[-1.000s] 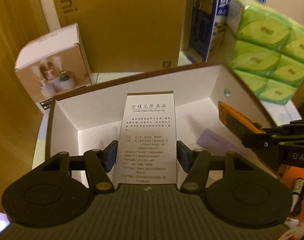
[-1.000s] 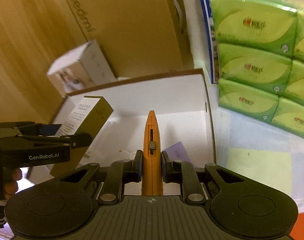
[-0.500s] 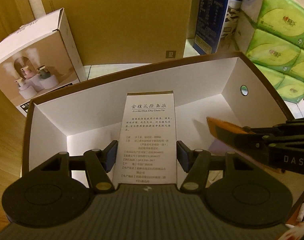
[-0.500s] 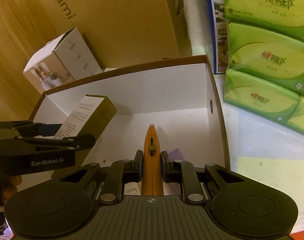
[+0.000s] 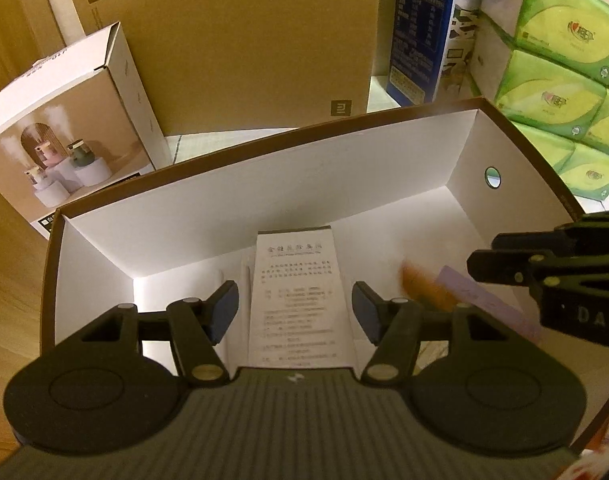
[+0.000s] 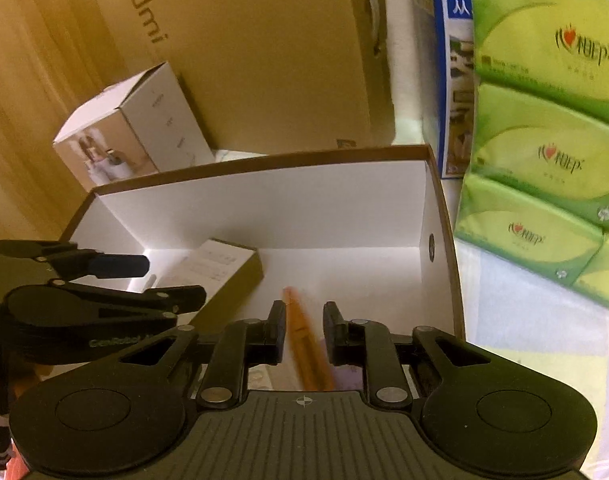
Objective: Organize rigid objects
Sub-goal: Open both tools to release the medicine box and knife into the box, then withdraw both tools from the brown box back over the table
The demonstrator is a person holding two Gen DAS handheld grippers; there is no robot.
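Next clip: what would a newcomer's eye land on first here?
The open white-lined box filling the middle, with both grippers over it. The left gripper stands open around a printed carton; the right gripper is opening around a blurred orange knife. Green tissue packs are stacked at right.

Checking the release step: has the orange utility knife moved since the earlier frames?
Yes. The orange utility knife now lies tilted and blurred between the opening right gripper jaws, lower against the white box's far wall.

The orange utility knife [image 6: 304, 350] is motion-blurred; its rear end is hidden behind the right tool body. The purple card [image 5: 480, 296] is partly hidden by the right tool [image 5: 544, 276]. The lettering on the Redmi carton [image 5: 244, 40] is cut off by the frame edge.
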